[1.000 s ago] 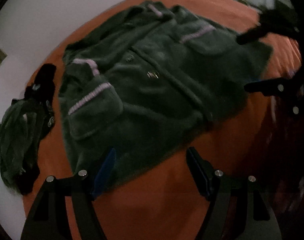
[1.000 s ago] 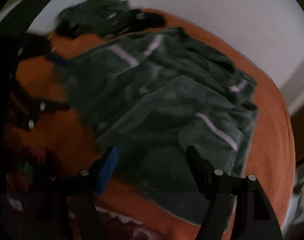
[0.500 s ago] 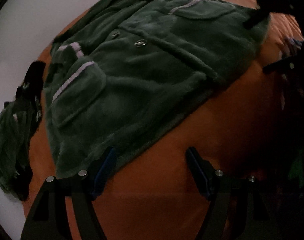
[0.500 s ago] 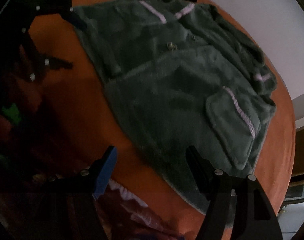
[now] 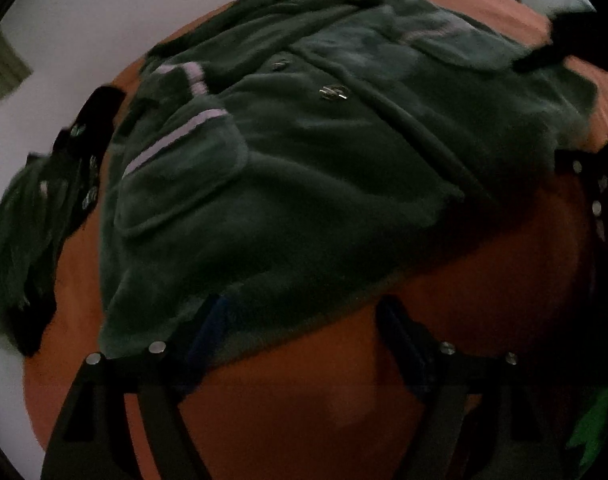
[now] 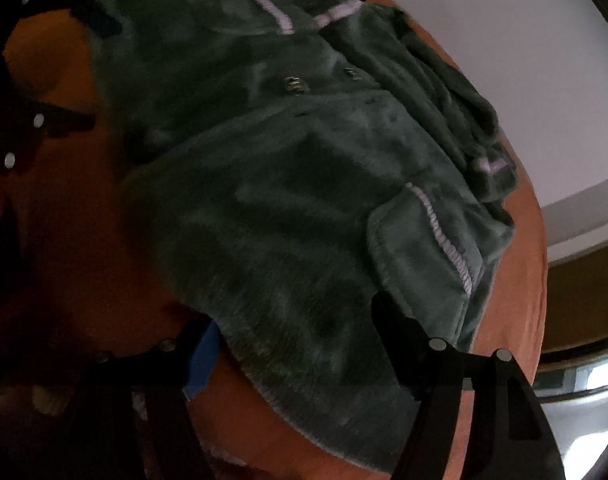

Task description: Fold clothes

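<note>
Lying flat on the orange bed [image 5: 304,408], the green fleece jacket [image 5: 304,168] awaits you: both left gripper [image 5: 304,340] and right gripper [image 6: 296,344] gape wide, empty, at its hem; pinch both layers evenly before lifting.

blur: buttons [image 5: 332,92] smeared, design unreadable | cut off: dark clothes pile [image 5: 20,240] by left frame edge | hidden: jacket [image 6: 304,200] hem corner behind right gripper [image 6: 300,336] finger | dim: lower left corner unreadable
</note>
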A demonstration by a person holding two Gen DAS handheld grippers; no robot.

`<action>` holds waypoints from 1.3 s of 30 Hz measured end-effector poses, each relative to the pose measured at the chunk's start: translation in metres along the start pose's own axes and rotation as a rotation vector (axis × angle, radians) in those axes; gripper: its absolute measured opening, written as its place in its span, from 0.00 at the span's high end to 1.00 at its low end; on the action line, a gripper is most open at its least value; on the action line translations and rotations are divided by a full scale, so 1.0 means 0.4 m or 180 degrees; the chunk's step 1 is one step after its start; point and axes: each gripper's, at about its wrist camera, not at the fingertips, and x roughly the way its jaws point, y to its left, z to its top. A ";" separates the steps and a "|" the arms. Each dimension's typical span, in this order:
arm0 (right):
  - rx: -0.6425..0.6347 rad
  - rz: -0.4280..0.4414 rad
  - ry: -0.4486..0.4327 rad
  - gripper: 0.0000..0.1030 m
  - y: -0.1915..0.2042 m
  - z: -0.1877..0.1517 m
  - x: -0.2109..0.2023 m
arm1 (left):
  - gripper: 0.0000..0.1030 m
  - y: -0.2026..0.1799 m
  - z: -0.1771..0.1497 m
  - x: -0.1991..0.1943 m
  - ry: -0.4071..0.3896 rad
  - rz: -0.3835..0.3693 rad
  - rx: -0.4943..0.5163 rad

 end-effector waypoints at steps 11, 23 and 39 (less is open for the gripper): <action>-0.0013 -0.0029 -0.0029 0.49 0.012 0.001 0.004 | 0.25 -0.030 0.025 0.020 -0.0063 0.0065 0.0308; -0.0309 -0.0306 -0.0203 0.75 0.039 0.011 -0.012 | 0.28 0.002 0.019 0.031 -0.0067 0.0183 0.0518; -0.0823 -0.0542 0.0123 0.67 -0.023 -0.105 0.034 | 0.22 0.102 -0.046 0.033 -0.0042 0.0334 0.0672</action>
